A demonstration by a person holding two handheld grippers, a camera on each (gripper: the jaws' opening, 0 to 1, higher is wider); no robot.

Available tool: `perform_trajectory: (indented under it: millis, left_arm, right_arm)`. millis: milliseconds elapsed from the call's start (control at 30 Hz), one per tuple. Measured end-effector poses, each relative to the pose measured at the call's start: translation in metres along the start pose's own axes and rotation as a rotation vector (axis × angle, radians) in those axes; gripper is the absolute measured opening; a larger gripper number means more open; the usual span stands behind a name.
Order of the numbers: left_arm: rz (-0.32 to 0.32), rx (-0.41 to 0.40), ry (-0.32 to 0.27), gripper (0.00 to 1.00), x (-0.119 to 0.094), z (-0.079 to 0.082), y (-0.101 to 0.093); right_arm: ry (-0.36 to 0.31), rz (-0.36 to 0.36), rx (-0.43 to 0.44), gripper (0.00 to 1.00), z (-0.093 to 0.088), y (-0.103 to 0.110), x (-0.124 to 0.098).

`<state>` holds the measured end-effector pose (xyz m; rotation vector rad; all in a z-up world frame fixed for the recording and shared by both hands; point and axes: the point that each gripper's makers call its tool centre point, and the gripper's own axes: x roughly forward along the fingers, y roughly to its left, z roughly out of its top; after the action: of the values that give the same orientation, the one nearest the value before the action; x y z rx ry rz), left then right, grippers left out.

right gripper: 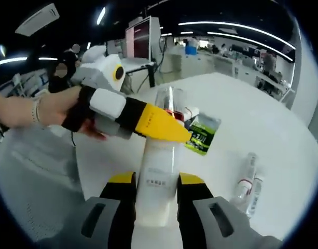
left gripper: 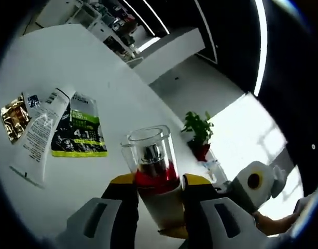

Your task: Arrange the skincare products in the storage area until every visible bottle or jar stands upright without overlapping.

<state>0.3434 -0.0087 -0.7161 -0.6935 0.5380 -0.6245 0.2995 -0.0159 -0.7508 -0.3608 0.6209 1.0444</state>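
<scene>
Clamping one pump bottle [right gripper: 157, 181] together, the left hand-held gripper [left gripper: 160, 194] and right hand-held gripper [right gripper: 155, 194] steadied it upright above the white table [left gripper: 86, 67].

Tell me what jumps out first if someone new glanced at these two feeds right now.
The pump bottle with its clear cap and red collar, gripped by both tools at once: the left tool near the collar, the right tool on the white body. Behind it on the white table lie a white tube and a green-and-black sachet, both flat.
</scene>
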Motion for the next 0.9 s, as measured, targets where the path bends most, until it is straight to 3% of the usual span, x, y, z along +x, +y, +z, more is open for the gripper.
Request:
perform_trajectory:
  millis: [100,400,800,900]
  left_arm:
    - [-0.011,0.131,-0.005,0.25,0.002,0.002,-0.01]
    - [-0.019,0.227,0.011,0.24,0.005,-0.005,-0.016]
    - [-0.004,0.544,0.041,0.24,0.011,-0.014,-0.025]
    - [-0.006,0.563,0.045,0.24,0.012,-0.017,-0.025]
  right_arm:
    - [-0.01,-0.003,0.004,0.29,-0.002,-0.003,0.0]
    - [-0.012,0.009,0.015,0.28,-0.011,-0.003,0.001]
    - [-0.015,0.0,-0.017,0.28,-0.021,-0.006,0.008]
    - [-0.022,-0.008,-0.044,0.28,-0.023,-0.008,0.009]
